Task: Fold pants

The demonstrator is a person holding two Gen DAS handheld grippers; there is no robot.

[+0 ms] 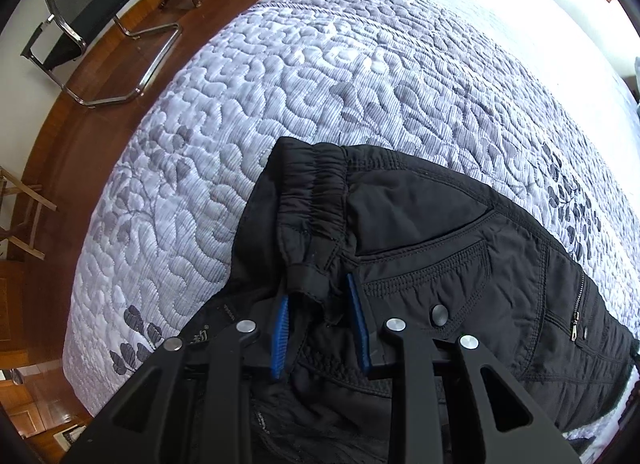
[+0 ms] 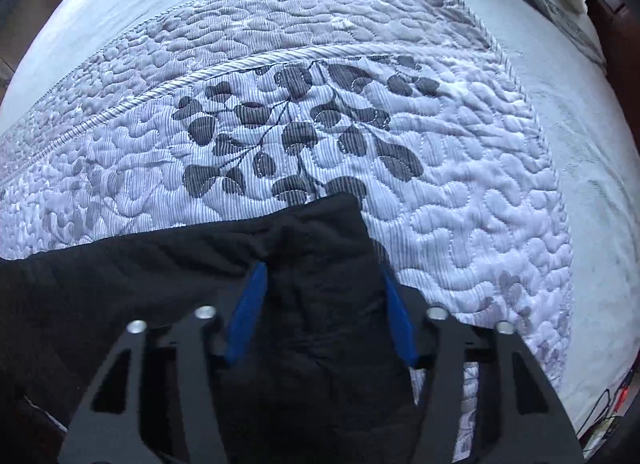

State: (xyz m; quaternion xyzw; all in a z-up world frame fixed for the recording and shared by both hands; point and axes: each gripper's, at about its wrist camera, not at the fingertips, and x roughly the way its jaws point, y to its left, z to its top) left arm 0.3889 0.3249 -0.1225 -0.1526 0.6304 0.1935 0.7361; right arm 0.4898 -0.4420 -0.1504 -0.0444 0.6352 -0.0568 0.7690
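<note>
The black padded fabric pants (image 1: 460, 248) lie on a quilted grey-and-white bedspread (image 1: 320, 84), with the gathered elastic waistband bunched and lifted. A stitched pocket, a snap button and a zipper face up, and in the right wrist view a plain dark end lies beside the leaf print.

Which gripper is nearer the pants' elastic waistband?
Left. The left gripper straddles fabric right at the elastic waistband; the right gripper is on plain cloth of the pants, no waistband in view.
</note>
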